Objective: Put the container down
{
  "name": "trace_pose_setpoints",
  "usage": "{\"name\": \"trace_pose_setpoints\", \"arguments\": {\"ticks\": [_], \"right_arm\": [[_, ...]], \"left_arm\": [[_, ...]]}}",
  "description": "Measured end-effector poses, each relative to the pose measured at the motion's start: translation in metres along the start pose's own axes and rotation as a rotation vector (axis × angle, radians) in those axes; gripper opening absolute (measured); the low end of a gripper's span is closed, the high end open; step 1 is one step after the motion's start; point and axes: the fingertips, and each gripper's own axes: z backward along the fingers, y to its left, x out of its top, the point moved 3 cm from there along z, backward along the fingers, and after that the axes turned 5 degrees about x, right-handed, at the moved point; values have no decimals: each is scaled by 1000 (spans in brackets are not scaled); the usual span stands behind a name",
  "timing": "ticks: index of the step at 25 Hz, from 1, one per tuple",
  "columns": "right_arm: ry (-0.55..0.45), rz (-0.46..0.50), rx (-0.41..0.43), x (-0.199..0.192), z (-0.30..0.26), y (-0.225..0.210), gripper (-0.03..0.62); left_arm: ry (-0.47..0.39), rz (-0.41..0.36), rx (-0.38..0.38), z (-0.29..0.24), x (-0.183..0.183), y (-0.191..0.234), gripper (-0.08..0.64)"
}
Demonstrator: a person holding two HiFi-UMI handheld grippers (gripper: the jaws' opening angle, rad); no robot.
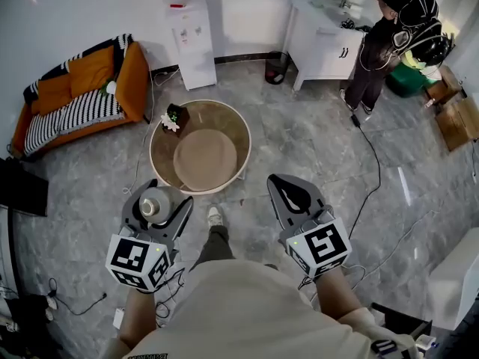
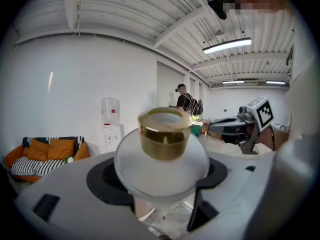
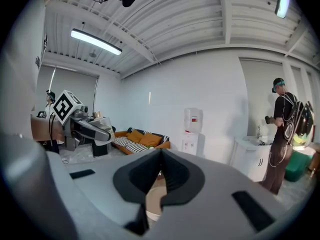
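The container (image 1: 152, 205) is a frosted white jar with a gold cap. It stands upright between the jaws of my left gripper (image 1: 159, 200), which is shut on it and holds it in the air over the grey floor, just short of the round table (image 1: 236, 128). In the left gripper view the container (image 2: 163, 144) fills the middle, with the left gripper (image 2: 162, 180) pressing on its body from both sides. My right gripper (image 1: 281, 182) hovers level with it to the right, shut and empty. In its own view the right gripper (image 3: 160, 157) has its pads meeting.
A round tan mat (image 1: 204, 159) and a small dark plant pot (image 1: 174, 117) sit on the table. An orange sofa (image 1: 82, 96) stands at the left, a water dispenser (image 1: 191, 36) at the back. A person (image 1: 389, 43) stands by a white cabinet (image 1: 322, 40). Cables trail over the floor.
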Motion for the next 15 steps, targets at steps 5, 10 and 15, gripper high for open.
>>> {"name": "trace_pose_setpoints", "arguments": {"ticks": [5, 10, 15], "right_arm": [[34, -19, -2, 12, -67, -23, -3], [51, -20, -19, 33, -132, -48, -3], [70, -16, -41, 49, -193, -69, -3]], "left_arm": [[15, -1, -28, -47, 18, 50, 334], [15, -18, -44, -92, 39, 104, 334], [12, -22, -71, -134, 53, 154, 334]]}}
